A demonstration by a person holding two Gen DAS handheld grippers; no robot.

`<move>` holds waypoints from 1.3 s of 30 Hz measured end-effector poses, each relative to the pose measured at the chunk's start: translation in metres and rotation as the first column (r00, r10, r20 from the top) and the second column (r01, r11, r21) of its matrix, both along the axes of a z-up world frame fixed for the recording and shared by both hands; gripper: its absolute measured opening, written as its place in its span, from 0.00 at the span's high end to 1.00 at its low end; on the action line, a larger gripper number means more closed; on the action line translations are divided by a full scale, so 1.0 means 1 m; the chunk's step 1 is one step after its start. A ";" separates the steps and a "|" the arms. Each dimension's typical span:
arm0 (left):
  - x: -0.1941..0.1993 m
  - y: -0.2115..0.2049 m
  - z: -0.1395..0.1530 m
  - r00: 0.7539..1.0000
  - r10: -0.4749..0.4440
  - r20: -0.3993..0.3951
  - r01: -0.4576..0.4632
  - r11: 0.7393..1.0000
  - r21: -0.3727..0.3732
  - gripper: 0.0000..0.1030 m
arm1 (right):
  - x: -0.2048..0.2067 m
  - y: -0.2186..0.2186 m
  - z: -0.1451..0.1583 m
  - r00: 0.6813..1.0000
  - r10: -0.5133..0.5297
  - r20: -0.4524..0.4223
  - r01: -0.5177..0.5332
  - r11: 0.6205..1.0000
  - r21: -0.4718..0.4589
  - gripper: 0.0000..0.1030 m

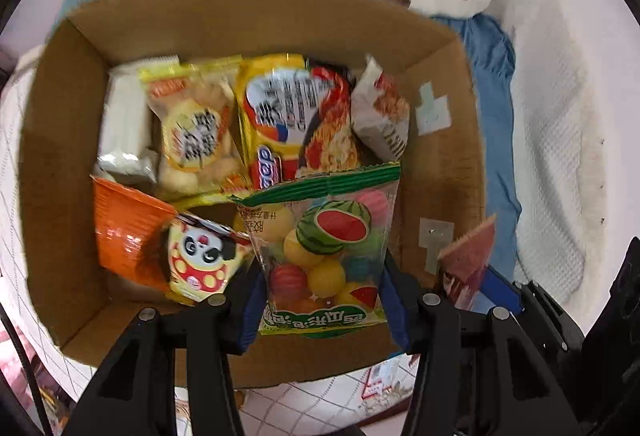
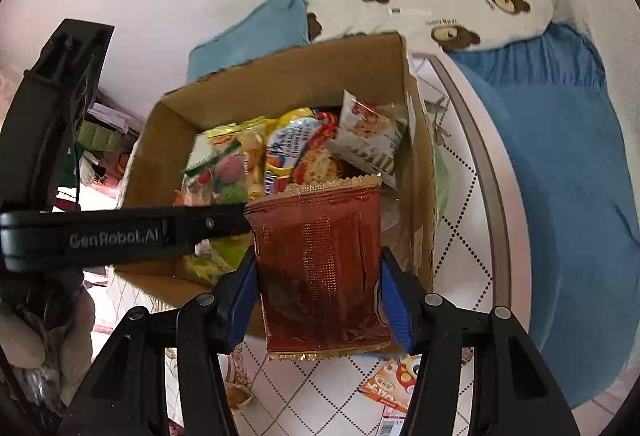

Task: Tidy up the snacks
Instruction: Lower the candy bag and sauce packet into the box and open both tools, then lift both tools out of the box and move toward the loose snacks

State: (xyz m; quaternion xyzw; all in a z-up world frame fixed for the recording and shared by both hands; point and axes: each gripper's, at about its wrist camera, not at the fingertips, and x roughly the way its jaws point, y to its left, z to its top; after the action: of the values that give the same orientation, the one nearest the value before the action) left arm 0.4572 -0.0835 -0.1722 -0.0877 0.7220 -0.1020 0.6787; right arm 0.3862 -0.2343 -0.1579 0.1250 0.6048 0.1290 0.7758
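A cardboard box [image 1: 248, 16] holds several snack packets. My left gripper [image 1: 322, 296] is shut on a clear watermelon candy bag [image 1: 332, 248] and holds it inside the box, near its front. Behind it lie a yellow noodle packet [image 1: 288, 116] and a yellow puff bag [image 1: 196, 132]; a panda packet [image 1: 200, 260] and an orange cup [image 1: 124, 228] lie to the left. My right gripper [image 2: 318, 288] is shut on a dark red packet [image 2: 320, 268] over the near right part of the box [image 2: 280, 76]. That packet also shows at the right in the left wrist view [image 1: 472, 256].
The box stands on a diamond-patterned table [image 2: 460, 236]. A snack packet [image 2: 396, 384] lies on the table in front of the box. A blue cloth [image 2: 560, 176] and a bear-print pillow [image 2: 460, 16] lie behind and to the right.
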 end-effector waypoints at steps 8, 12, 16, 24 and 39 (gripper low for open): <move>0.002 -0.003 -0.017 0.997 0.006 -0.074 -0.005 1.000 0.017 0.52 | 0.014 -0.004 -0.024 0.996 0.022 -0.083 -0.022 1.000 0.003 0.30; 0.003 -0.003 -0.020 0.999 -0.014 -0.047 0.018 0.997 0.078 0.23 | 0.018 0.004 -0.025 0.993 0.046 -0.105 -0.052 0.997 -0.059 0.15; 0.002 -0.001 -0.014 0.999 -0.024 -0.036 0.027 0.997 0.073 0.15 | 0.016 0.013 -0.026 0.990 0.080 -0.118 -0.091 0.992 -0.091 0.08; -0.008 0.009 -0.001 1.000 -0.012 0.028 0.008 0.994 0.112 0.15 | 0.012 0.017 -0.023 0.988 0.080 -0.131 -0.099 0.985 -0.140 0.08; -0.044 0.061 0.006 0.988 0.043 0.148 -0.072 0.979 0.192 0.15 | -0.007 0.015 -0.009 0.997 0.018 -0.077 -0.030 0.987 -0.157 0.07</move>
State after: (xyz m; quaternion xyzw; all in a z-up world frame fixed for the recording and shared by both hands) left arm 0.4132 -0.0226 -0.1665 -0.0335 0.6752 -0.0164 0.7366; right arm 0.3793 -0.2198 -0.1673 0.0607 0.6434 0.0852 0.7584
